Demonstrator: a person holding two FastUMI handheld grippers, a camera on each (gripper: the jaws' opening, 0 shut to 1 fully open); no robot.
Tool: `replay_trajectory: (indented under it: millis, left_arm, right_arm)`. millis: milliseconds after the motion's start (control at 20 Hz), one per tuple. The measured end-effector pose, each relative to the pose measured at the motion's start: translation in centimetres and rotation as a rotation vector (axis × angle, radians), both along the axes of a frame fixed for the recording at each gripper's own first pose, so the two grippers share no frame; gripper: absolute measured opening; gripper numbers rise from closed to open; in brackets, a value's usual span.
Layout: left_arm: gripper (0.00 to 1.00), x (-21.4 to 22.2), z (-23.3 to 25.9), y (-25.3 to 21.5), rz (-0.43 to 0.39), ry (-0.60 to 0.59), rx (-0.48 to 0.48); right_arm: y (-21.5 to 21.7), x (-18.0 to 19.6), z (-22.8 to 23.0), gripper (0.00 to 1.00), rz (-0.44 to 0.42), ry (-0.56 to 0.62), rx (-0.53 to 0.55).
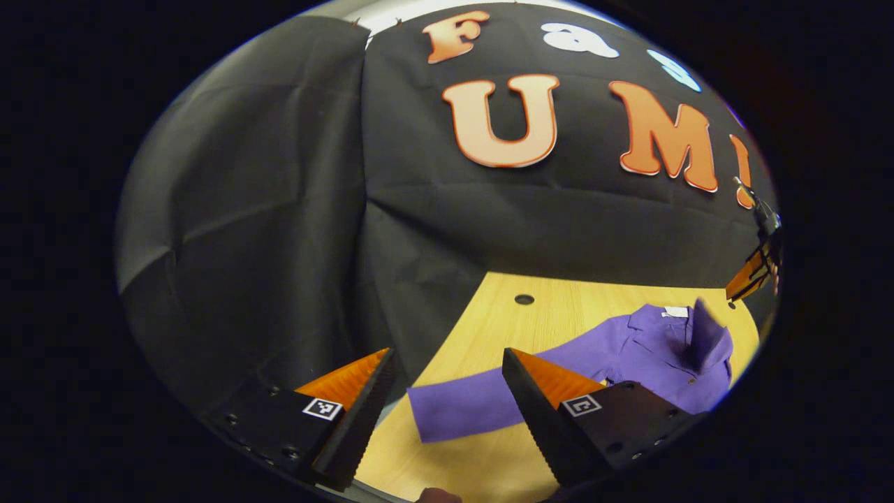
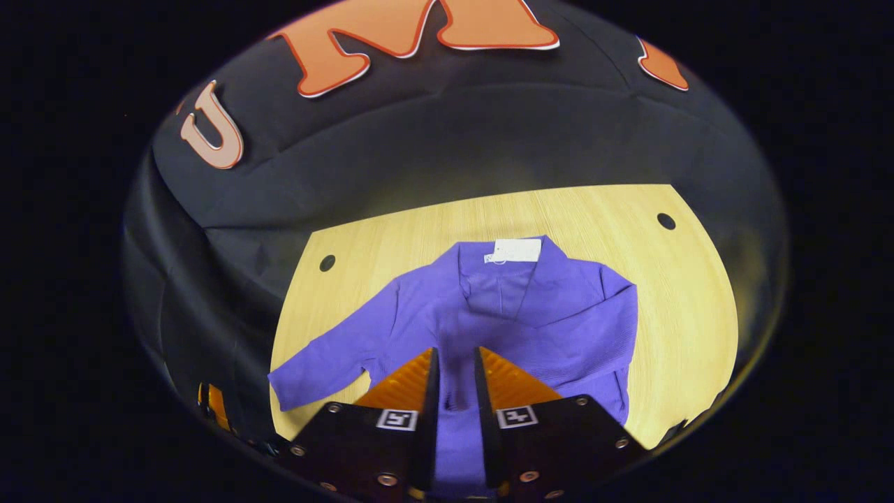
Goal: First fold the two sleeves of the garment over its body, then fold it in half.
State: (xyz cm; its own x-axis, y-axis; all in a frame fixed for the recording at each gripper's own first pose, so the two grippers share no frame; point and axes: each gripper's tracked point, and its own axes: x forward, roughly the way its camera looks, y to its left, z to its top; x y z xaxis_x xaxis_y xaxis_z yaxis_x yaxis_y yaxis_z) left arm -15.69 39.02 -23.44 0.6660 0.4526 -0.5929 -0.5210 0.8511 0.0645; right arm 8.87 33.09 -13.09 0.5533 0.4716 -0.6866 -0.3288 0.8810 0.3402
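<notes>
Up close, sleeve (image 2: 457, 391) between right jaws.

Both cams low, facing garment (image 2: 503, 314)

I see a recording booth, not a home: black cloth (image 2: 433, 147) hangs as wall on the far and left sides, around one bare wooden table (image 2: 684, 293) with cable holes (image 2: 666, 221).
</notes>
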Motion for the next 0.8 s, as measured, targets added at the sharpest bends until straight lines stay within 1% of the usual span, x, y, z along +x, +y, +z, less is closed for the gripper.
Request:
replay_trajectory:
  millis: [50,100,150,200,250,300,350,450,550,800]
  left_arm:
    - [0.98,-0.1,-1.1,0.4,0.012,0.033,-0.028]
    - [0.98,0.1,-2.1,0.5,0.021,0.065,-0.054]
    - [0.98,-0.3,-2.9,0.3,0.032,0.1,-0.078]
    - [0.98,-0.2,-3.6,0.2,0.034,0.124,-0.104]
    - [0.99,-0.3,-4.2,0.1,0.039,0.156,-0.131]
    - [0.98,-0.5,-5.1,0.0,0.044,0.194,-0.161]
    - [0.99,-0.9,-5.9,0.0,0.054,0.232,-0.188]
    - [0.99,-1.5,-7.3,0.4,0.074,0.278,-0.222]
    - [0.99,-1.7,-8.4,0.5,0.089,0.321,-0.262]
    - [0.99,-1.9,-11.6,0.8,0.119,0.432,-0.361]
  right_arm:
    - [-0.6,0.2,0.4,0.41,-0.003,-0.031,-0.005]
    - [-1.2,0.3,0.8,0.48,-0.006,-0.066,-0.011]
    - [-2.0,0.4,1.4,0.6,-0.013,-0.1,-0.021]
    - [-2.8,0.4,1.8,0.64,-0.018,-0.132,-0.03]
    - [-3.6,0.5,2.3,0.73,-0.022,-0.164,-0.036]
    - [-4.3,0.3,3.0,0.67,-0.026,-0.194,-0.038]
    - [-5.0,0.2,3.5,0.82,-0.034,-0.22,-0.036]
    - [-6.3,-0.1,4.3,0.87,-0.045,-0.251,-0.02]
    - [-7.6,-0.5,5.1,0.91,-0.058,-0.28,-0.003]
    - [-11.3,-1.4,7.2,0.95,-0.119,-0.4,0.016]
